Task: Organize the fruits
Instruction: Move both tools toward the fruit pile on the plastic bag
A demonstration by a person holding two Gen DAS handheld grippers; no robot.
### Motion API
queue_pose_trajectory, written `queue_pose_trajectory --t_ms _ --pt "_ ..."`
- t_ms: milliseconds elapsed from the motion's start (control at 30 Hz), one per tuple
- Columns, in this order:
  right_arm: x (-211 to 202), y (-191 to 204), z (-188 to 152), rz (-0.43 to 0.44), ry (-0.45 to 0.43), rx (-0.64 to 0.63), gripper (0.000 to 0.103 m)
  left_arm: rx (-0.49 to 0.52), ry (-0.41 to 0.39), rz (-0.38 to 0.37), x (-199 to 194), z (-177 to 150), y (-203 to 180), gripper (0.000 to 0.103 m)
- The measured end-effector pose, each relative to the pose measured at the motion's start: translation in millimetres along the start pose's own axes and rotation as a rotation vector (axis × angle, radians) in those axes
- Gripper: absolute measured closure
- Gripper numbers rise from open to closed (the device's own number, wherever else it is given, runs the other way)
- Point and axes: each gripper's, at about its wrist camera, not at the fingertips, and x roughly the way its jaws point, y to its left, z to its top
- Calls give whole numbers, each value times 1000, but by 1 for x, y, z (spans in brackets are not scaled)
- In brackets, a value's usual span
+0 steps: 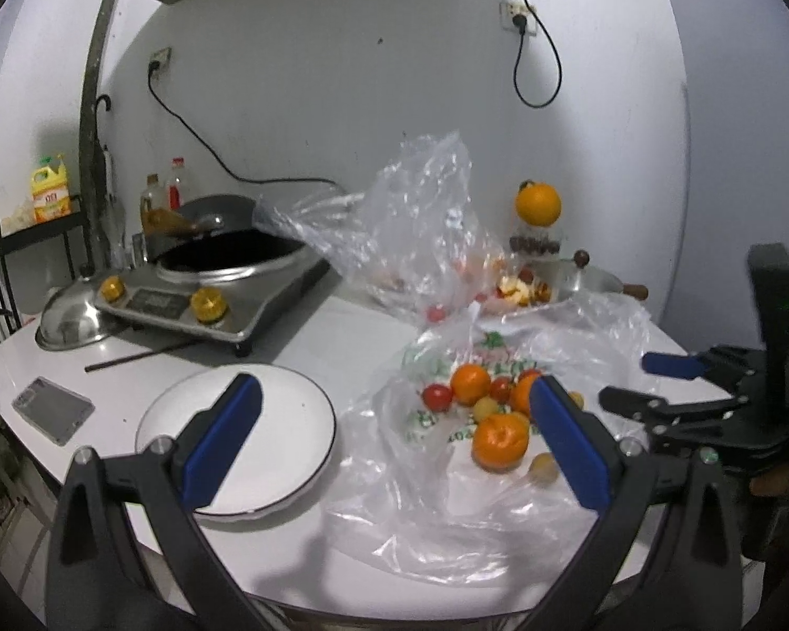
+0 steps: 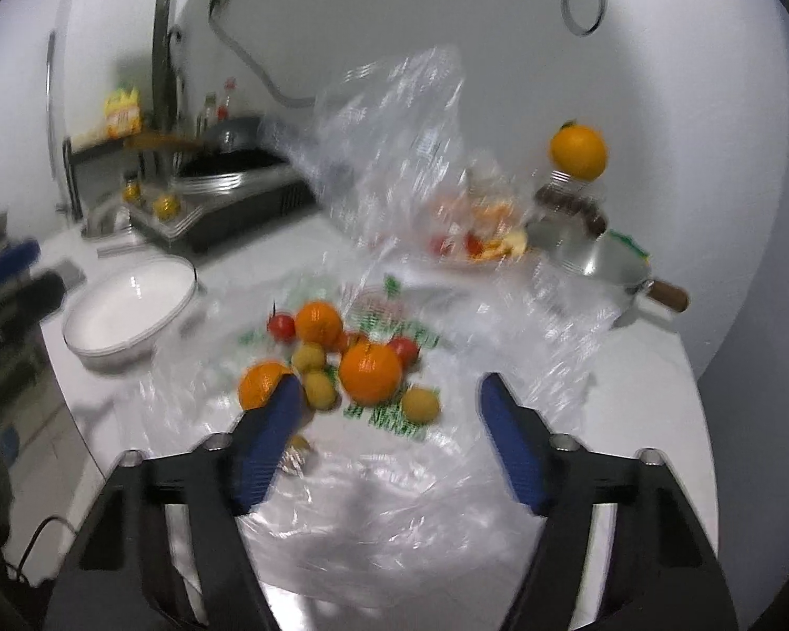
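Note:
A heap of fruit lies on a flattened clear plastic bag (image 1: 447, 505) (image 2: 373, 515) on the white table: oranges (image 1: 500, 440) (image 2: 370, 372), small red tomatoes (image 1: 437, 397) (image 2: 281, 327) and small yellow fruits (image 1: 544, 468) (image 2: 420, 405). An empty white plate (image 1: 236, 436) (image 2: 131, 310) sits to their left. My left gripper (image 1: 394, 405) is open above the plate's right edge and the bag, nothing between its fingers. My right gripper (image 2: 389, 394) (image 1: 636, 384) is open just short of the fruit, holding nothing; its left fingertip overlaps one orange (image 2: 258, 384) in the view.
A second, upright plastic bag (image 1: 421, 231) with fruit scraps stands behind the heap. One orange (image 1: 538, 203) sits on a jar at the back right beside a metal pot (image 2: 599, 263). An induction cooker with a wok (image 1: 226, 278), a steel lid (image 1: 71, 323) and a phone (image 1: 52, 410) are on the left.

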Motion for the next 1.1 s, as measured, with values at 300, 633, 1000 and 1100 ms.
queue_pose_trajectory --t_ms 300,633,1000,1100 --pt "45 10 -17 18 143 -71 38 -13 63 -26 25 -18 4 0" --pt "51 21 -30 73 223 -128 41 -17 101 -45 41 -28 8 0" --pt "65 41 -22 190 223 -137 65 4 113 -53 45 -27 2 0" --pt "69 41 -21 218 232 -130 69 8 118 -54 47 -27 -1 0"
